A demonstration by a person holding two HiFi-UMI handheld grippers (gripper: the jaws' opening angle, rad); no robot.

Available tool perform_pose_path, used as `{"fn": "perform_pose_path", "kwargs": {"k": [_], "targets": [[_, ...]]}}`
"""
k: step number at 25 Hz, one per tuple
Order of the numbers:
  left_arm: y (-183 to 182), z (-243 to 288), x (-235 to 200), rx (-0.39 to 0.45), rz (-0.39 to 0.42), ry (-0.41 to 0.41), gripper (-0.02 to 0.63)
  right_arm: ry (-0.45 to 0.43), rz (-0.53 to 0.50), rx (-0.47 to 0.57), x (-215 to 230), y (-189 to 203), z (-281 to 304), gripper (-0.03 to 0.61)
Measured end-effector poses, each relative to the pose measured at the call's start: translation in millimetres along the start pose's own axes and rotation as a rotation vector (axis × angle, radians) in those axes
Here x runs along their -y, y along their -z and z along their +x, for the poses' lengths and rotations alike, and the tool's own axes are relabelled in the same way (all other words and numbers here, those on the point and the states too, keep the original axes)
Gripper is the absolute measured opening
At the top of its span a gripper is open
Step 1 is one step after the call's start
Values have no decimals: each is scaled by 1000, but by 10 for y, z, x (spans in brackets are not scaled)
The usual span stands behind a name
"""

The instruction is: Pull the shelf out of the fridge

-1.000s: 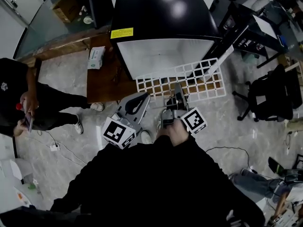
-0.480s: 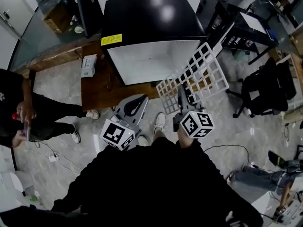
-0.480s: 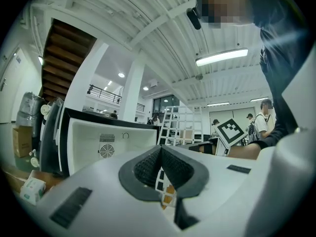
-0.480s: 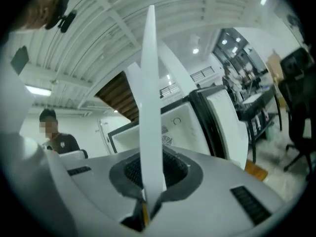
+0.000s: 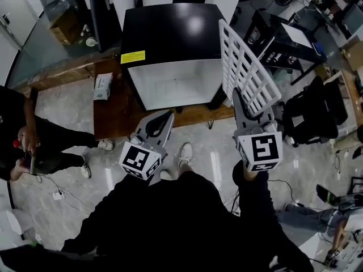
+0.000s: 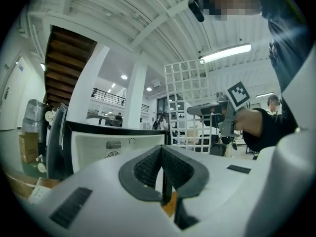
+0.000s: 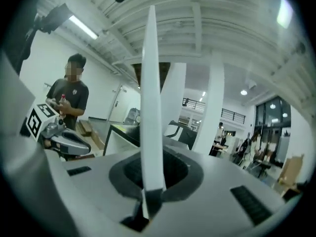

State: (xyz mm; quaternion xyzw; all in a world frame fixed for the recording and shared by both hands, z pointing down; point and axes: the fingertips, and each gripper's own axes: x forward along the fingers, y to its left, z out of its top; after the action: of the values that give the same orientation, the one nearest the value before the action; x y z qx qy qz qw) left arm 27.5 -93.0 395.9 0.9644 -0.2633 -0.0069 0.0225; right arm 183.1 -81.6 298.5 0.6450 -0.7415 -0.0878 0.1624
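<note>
The black fridge (image 5: 170, 33) stands open-fronted on a wooden platform (image 5: 113, 103). Its white grid shelf (image 5: 247, 72) lay flat at the fridge's mouth a second ago. Now it stands on edge, clear of the fridge and off to its right. The right gripper (image 5: 240, 98) is clamped on the shelf's lower edge. The left gripper (image 5: 159, 123) hangs in front of the fridge, its jaws pressed together on nothing.

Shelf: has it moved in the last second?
Yes. From lying flat across the fridge's open front, the shelf has swung up on edge to the fridge's right side, fully out, clamped in the right gripper.
</note>
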Motion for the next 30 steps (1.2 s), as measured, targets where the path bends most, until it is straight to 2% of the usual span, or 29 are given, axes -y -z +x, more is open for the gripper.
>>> {"fn": "perform_pose_path", "kwargs": {"k": [9,12,17,30], "targets": [[-166,60,-196,38,-6,-32,6,68,-443,-21,252,-839,235,29],[-197,77,-252,49,-8,-44,6,38,-569,-36,188,-912,601,29],[-210,116,-397,52,-10,-67,6,-35,-738,-116,-28,-823,1258,29],[-168,179,-941,51,-42,-182,6,-232,-934,-316,-455,-463,2502,29]]}}
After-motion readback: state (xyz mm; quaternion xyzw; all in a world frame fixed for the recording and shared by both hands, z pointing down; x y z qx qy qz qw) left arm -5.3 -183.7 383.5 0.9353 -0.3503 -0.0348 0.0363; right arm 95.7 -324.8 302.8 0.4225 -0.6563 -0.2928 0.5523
